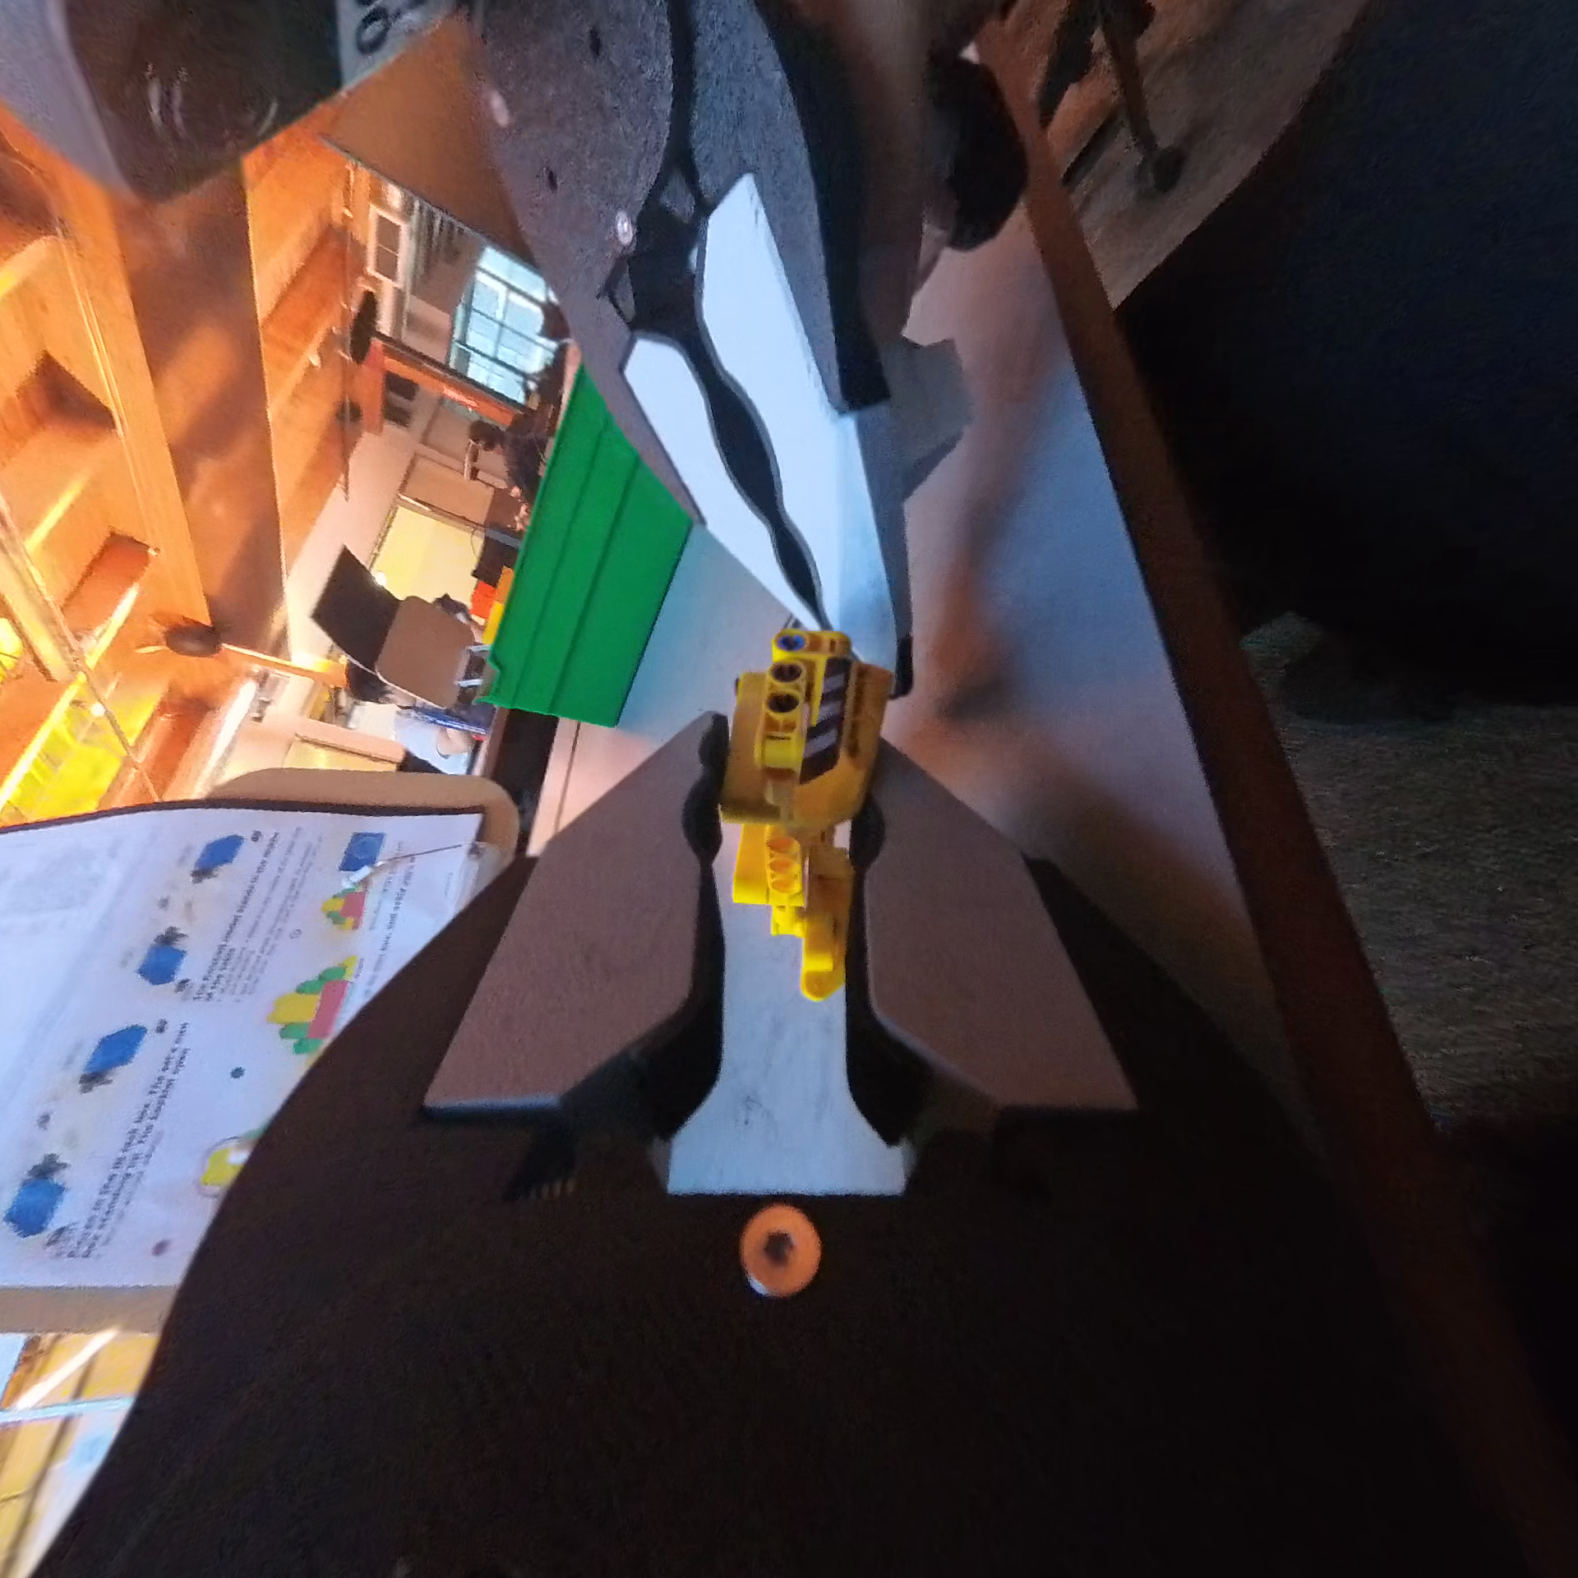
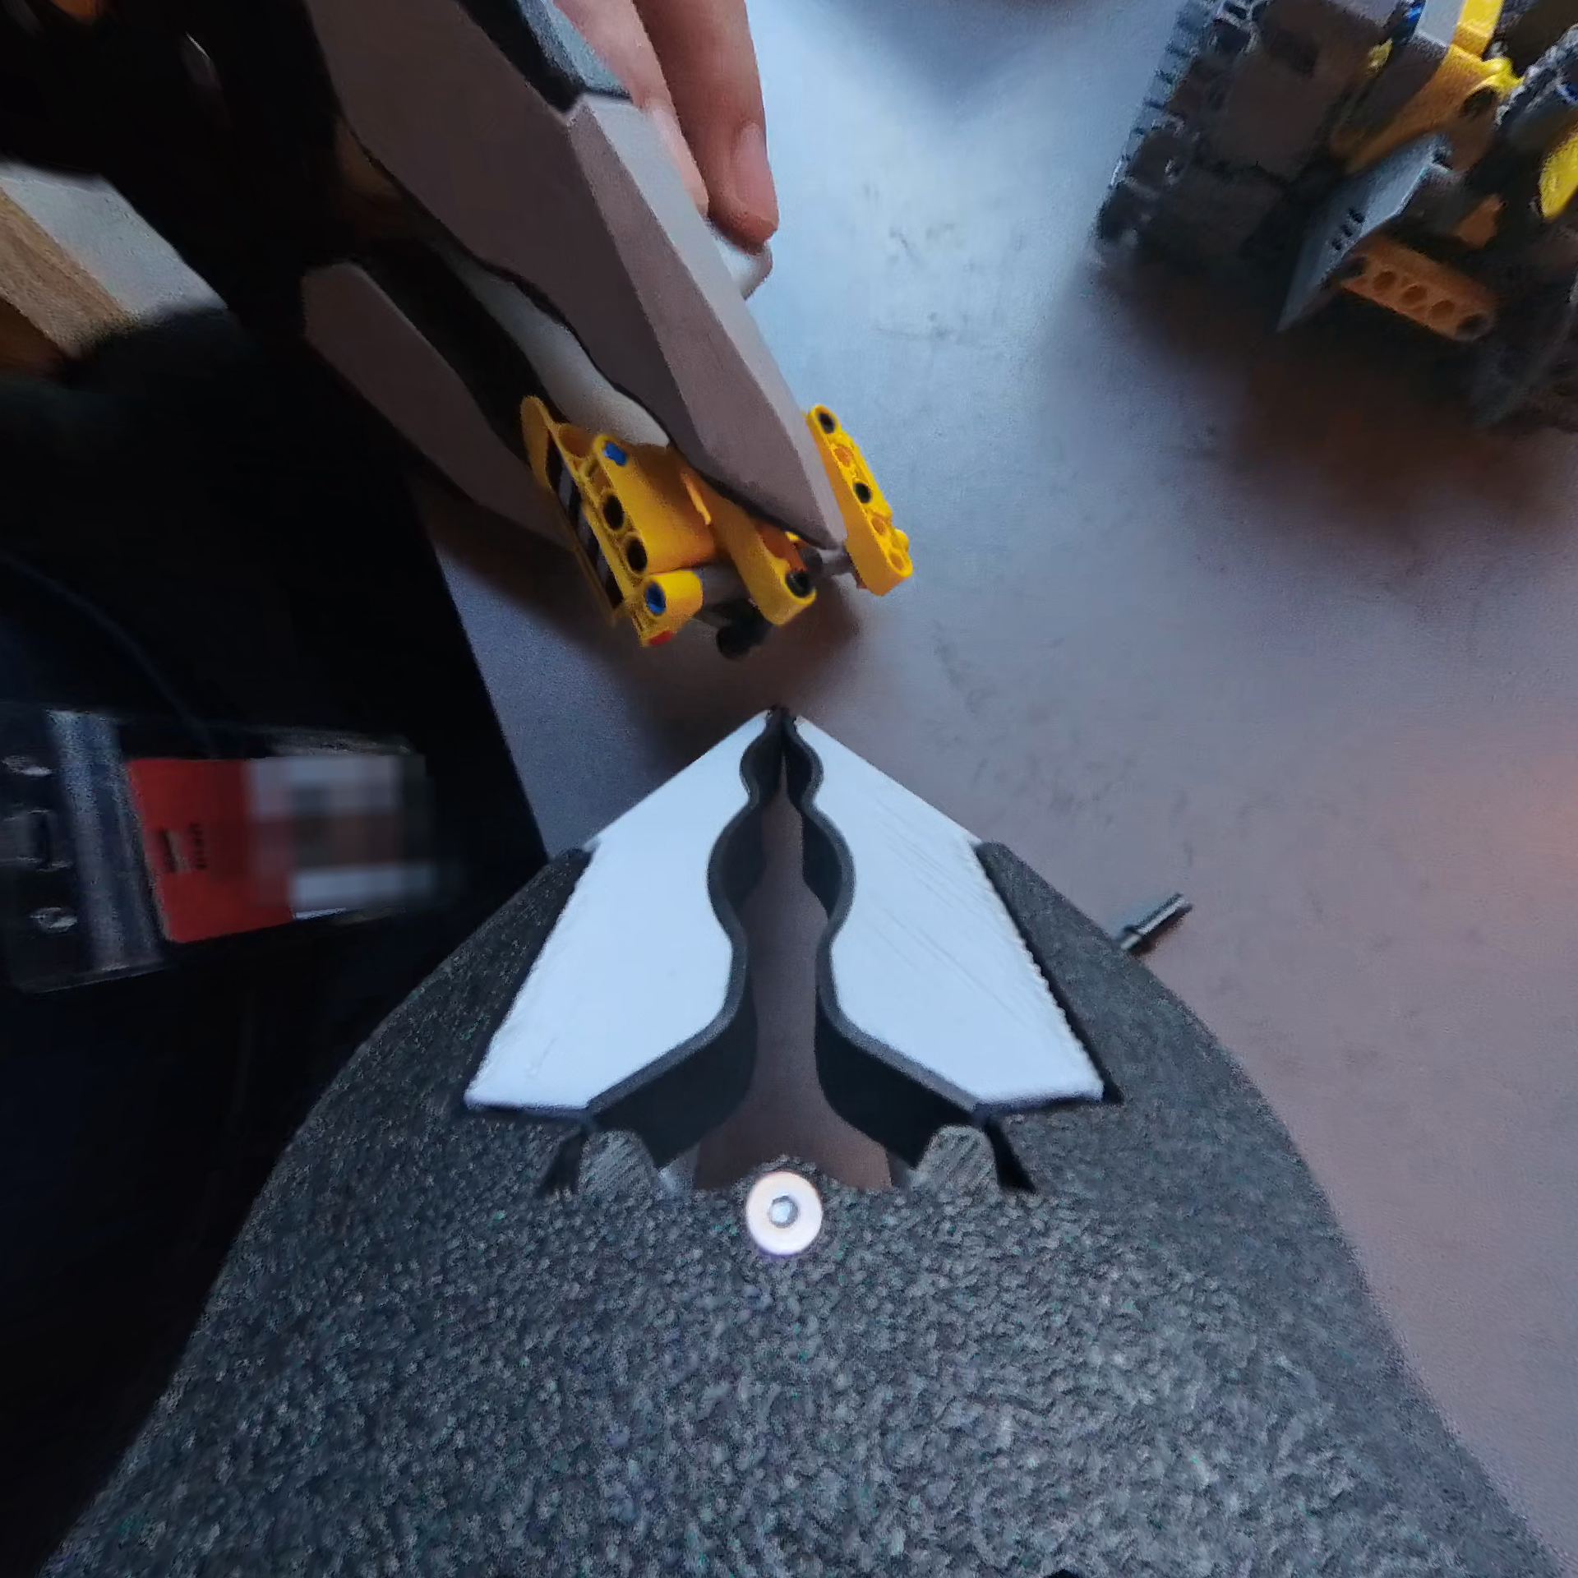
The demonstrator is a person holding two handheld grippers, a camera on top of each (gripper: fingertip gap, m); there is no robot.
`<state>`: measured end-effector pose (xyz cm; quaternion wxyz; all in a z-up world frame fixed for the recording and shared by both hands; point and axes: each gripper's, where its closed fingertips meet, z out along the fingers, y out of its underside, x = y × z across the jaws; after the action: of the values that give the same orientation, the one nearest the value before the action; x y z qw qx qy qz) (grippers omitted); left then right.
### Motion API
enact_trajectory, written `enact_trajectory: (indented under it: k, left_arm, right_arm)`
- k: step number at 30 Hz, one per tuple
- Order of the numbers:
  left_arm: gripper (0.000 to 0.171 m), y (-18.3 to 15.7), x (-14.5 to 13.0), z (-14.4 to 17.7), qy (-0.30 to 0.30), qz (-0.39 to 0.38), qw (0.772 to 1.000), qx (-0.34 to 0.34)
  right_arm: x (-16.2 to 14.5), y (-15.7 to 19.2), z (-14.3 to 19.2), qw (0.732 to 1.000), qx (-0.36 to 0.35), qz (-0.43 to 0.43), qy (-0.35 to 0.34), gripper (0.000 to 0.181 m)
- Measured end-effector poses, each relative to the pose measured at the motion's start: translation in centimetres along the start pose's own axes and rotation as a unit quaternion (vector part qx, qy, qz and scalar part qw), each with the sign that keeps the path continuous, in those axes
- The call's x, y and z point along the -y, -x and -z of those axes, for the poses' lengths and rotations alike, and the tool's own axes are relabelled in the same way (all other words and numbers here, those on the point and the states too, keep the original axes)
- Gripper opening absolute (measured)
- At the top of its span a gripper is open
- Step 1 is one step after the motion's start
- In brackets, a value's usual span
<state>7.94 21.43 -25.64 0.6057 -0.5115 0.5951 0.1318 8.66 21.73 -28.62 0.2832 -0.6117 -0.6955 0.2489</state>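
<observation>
My left gripper [image 1: 794, 756] is shut on a yellow Technic brick assembly [image 1: 803, 743] with holed beams and a striped sticker, and holds it just above the pale table [image 1: 1008, 529]. In the right wrist view the left gripper [image 2: 700, 529] comes in from the upper left with the yellow assembly [image 2: 675, 529] in its tips, and a person's finger [image 2: 717, 128] lies along it. My right gripper [image 2: 779, 715] has white fingers closed tip to tip with nothing between them, a short gap from the assembly. It also shows in the left wrist view [image 1: 813, 622], pointing at the assembly's far end.
A grey and yellow tracked brick model [image 2: 1366, 196] stands at the far right. A small black pin [image 2: 1153, 918] lies on the table [image 2: 1195, 598]. A black device with a red label [image 2: 196, 845] sits off the table's left edge. A green bin [image 1: 598, 555] and a printed picture sheet [image 1: 213, 982] lie beyond. My two grippers' fingertips are within a few centimetres of each other.
</observation>
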Motion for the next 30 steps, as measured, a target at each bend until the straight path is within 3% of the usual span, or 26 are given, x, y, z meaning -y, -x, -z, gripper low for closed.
enact_trajectory:
  k: [6,11,20,24,27,30]
  left_arm:
    - [0.019,1.1,0.4,0.2,-0.017,0.044,0.999,0.009]
    - [0.018,3.4,1.1,1.1,-0.056,0.088,0.993,0.048]
    - [0.018,3.6,2.8,1.4,-0.101,0.114,0.987,0.045]
    - [0.018,2.9,2.4,1.1,-0.09,0.113,0.989,0.024]
    - [0.037,0.9,1.1,1.2,-0.052,0.107,0.992,-0.049]
    - [0.06,1.5,1.0,2.7,-0.058,0.201,0.974,-0.088]
  right_arm:
    - [1.9,0.0,2.1,0.979,0.087,-0.134,-0.129,0.01]
    - [4.8,0.7,4.8,0.925,0.186,-0.216,-0.252,0.014]
    - [6.1,1.6,4.5,0.878,0.25,-0.279,-0.298,0.013]
    - [5.9,1.3,4.4,0.887,0.23,-0.273,-0.293,0.004]
    - [4.8,0.4,3.8,0.923,0.153,-0.24,-0.26,0.004]
    - [4.0,0.3,3.8,0.954,0.065,-0.18,-0.232,0.003]
